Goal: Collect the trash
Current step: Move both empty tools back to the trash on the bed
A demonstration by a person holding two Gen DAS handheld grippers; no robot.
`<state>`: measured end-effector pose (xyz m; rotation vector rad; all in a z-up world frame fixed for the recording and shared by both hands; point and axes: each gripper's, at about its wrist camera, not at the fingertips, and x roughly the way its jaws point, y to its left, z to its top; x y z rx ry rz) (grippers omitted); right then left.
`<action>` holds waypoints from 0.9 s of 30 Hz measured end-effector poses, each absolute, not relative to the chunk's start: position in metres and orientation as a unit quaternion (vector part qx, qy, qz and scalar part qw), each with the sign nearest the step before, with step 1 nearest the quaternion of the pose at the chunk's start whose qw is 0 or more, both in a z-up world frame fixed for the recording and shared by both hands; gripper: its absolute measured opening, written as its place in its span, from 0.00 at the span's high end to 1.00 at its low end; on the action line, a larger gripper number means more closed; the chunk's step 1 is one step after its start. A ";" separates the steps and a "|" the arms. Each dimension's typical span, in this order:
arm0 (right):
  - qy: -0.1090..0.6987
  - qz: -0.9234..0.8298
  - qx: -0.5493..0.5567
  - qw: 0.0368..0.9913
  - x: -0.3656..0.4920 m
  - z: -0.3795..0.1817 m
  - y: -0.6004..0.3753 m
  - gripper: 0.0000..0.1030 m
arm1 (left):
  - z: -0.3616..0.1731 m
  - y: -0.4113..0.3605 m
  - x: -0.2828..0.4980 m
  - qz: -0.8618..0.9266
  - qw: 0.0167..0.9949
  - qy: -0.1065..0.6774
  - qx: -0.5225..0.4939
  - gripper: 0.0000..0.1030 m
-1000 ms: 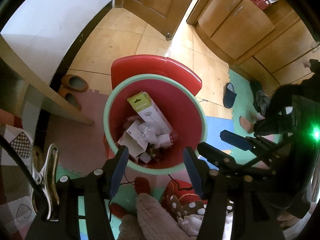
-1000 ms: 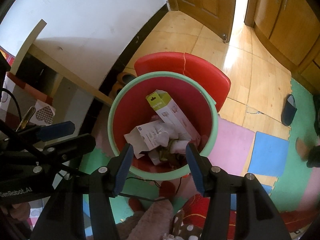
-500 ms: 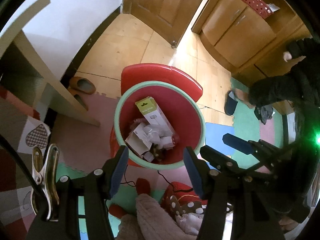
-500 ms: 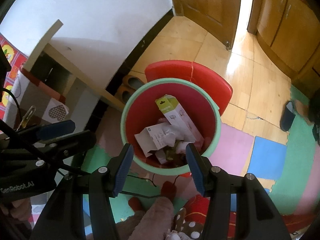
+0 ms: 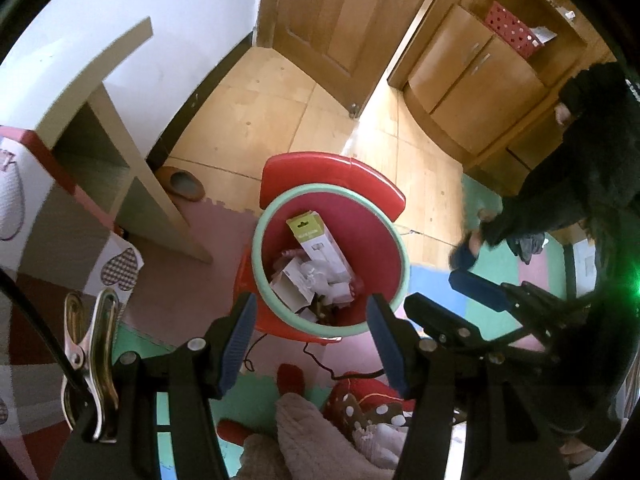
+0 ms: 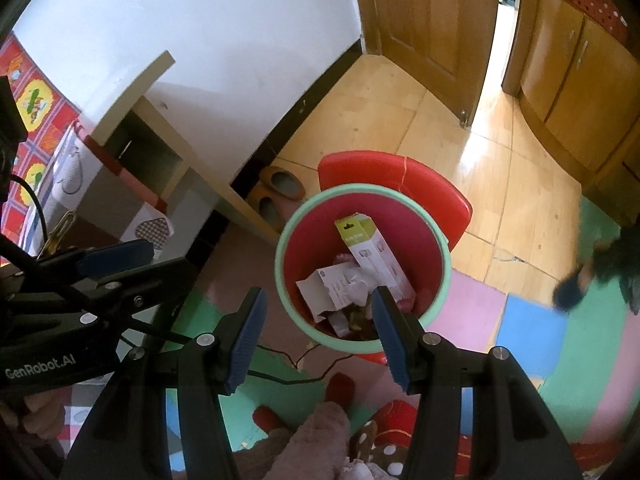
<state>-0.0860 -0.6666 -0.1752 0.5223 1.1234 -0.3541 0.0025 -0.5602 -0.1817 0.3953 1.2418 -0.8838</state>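
Note:
A red trash bin with a mint-green rim (image 5: 256, 240) (image 6: 280, 248) stands on the floor below both grippers. Inside lie a white carton with a green end (image 5: 316, 240) (image 6: 372, 248), a torn white box (image 5: 290, 288) (image 6: 328, 292) and crumpled paper. My left gripper (image 5: 312, 312) hangs high above the bin's near rim, open, nothing between its fingers. My right gripper (image 6: 318, 308) is also open and empty above the bin. In the right wrist view the left gripper's blue pad (image 6: 116, 256) shows at the left.
A red lid (image 5: 332, 172) (image 6: 392, 176) leans behind the bin. Slippers (image 6: 280, 184) lie by the wall near a beige shelf unit (image 5: 120, 128). A person in dark clothes (image 5: 560, 192) bends at the right. Colourful foam mats (image 6: 528, 328), my own slippered feet (image 5: 360, 408), wooden door and cabinets.
Both grippers have risen and drawn back, so the bin looks smaller and farther below. The person at the right has moved further into view. Both grippers stay open.

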 end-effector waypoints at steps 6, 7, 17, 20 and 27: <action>0.518 -0.159 0.226 0.809 -0.080 -0.153 -0.652 0.46 | -0.158 -0.542 0.007 -0.397 0.718 0.547 0.167 0.42; 0.517 -0.157 0.223 0.811 -0.078 -0.149 -0.649 0.46 | -0.154 -0.539 0.008 -0.397 0.720 0.545 0.165 0.42; 0.503 -0.127 0.198 0.832 -0.060 -0.110 -0.615 0.46 | -0.118 -0.494 0.018 -0.381 0.744 0.529 0.148 0.42; 0.498 -0.114 0.188 0.839 -0.054 -0.099 -0.600 0.46 | -0.108 -0.478 0.021 -0.374 0.752 0.524 0.143 0.42; 0.493 -0.084 0.164 0.850 -0.040 -0.079 -0.566 0.46 | -0.090 -0.438 0.027 -0.358 0.767 0.516 0.129 0.42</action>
